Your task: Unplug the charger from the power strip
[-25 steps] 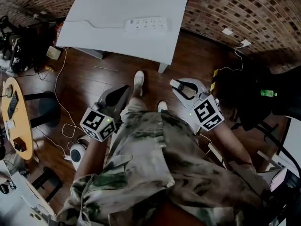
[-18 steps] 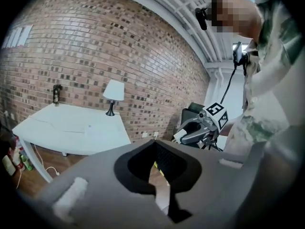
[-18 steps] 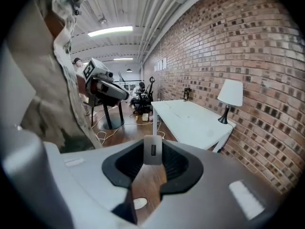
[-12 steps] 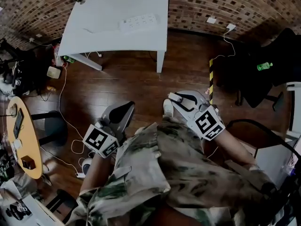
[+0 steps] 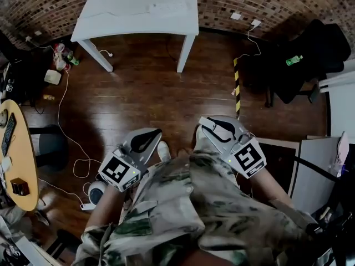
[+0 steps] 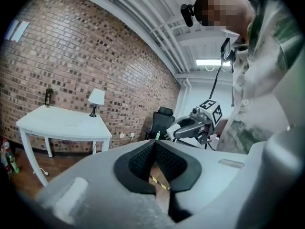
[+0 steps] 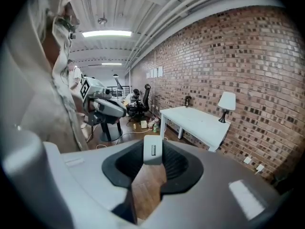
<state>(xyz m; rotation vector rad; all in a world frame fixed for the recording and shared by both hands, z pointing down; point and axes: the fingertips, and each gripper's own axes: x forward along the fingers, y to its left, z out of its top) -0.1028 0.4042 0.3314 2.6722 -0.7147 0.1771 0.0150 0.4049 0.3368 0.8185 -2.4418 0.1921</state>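
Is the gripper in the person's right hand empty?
No, the right gripper is shut on a white charger, which sits clamped between its jaws in the right gripper view.

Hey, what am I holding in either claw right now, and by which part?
The right claw grips the white charger by its two opposite sides, at the claw's tips. The left claw is shut and holds nothing.

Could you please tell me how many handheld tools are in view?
2. The left tool is lower left of centre in the head view, jaws together, empty. The right tool is right of centre, closed on a white charger. No others show.
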